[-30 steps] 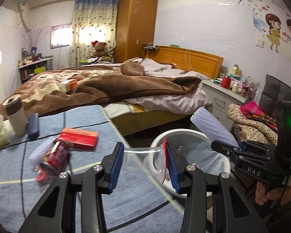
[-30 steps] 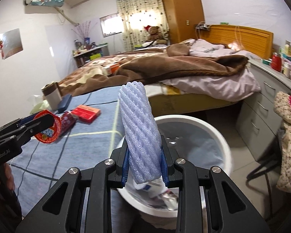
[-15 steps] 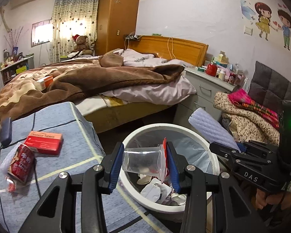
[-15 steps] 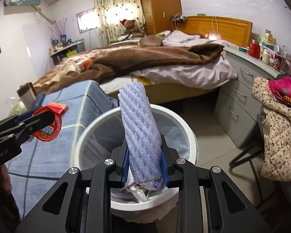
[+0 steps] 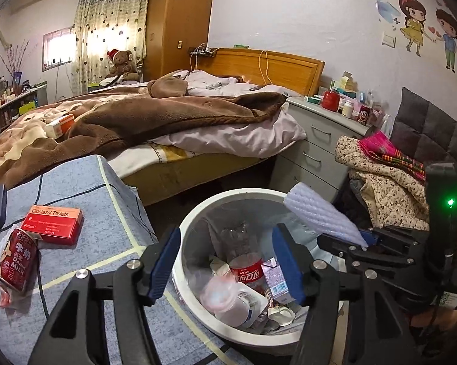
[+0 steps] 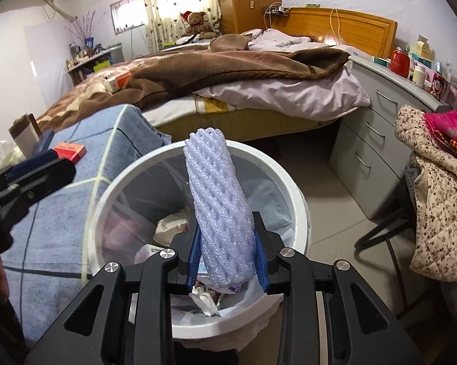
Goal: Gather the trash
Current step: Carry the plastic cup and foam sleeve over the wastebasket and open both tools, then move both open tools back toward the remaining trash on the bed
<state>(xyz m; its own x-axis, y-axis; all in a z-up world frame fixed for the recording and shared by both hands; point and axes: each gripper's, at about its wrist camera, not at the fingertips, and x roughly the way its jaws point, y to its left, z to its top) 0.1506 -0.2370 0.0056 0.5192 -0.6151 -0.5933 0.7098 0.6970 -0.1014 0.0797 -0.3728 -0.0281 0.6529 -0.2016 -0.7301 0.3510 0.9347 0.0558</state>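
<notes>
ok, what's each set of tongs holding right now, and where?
Left tongs: nothing, jaws just opened, empty above the bin. Right tongs: foam net sleeve, between the pads at its lower end, jaws just starting to open.

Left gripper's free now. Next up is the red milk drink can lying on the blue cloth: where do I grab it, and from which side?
Grip the milk can across the middle of its round body, coming from above with the left gripper, fingers straddling its width. It lies on its side, lengthwise away from the camera, on crinkled clear wrap, so the curved flanks are free. The red tablet box crowds its far end, so stay mid-body.
</notes>
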